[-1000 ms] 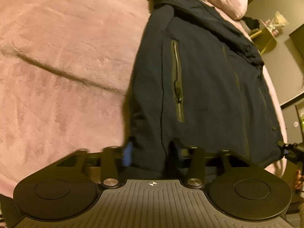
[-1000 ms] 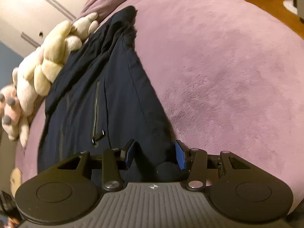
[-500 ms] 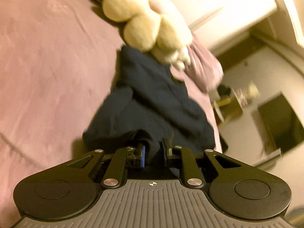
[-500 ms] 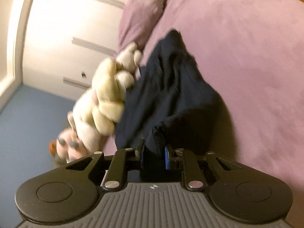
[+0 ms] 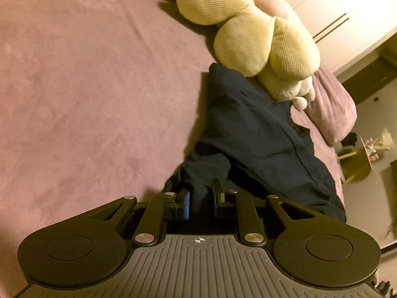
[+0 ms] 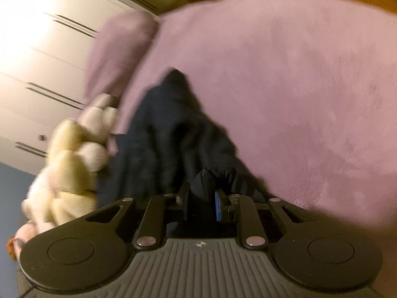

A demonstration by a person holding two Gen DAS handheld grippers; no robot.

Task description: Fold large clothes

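Observation:
A dark navy jacket (image 5: pixel 258 139) lies on a pink bed, its near hem lifted and doubled toward the far end. My left gripper (image 5: pixel 201 198) is shut on the jacket's hem, with dark cloth bunched between its fingers. In the right wrist view the jacket (image 6: pixel 173 129) runs away from the camera. My right gripper (image 6: pixel 202 198) is shut on another part of the hem. That view is blurred by motion.
A large cream plush toy (image 5: pixel 253 32) lies at the head of the bed, touching the jacket's far end; it also shows in the right wrist view (image 6: pixel 72 159). A pink pillow (image 5: pixel 330 109) and white wardrobe doors (image 6: pixel 37 57) stand behind. The pink bedcover (image 5: pixel 86 87) spreads to the left.
Both grippers have closed on the jacket's near hem and carried it up and toward the plush toy. The flat jacket is now bunched and doubled over.

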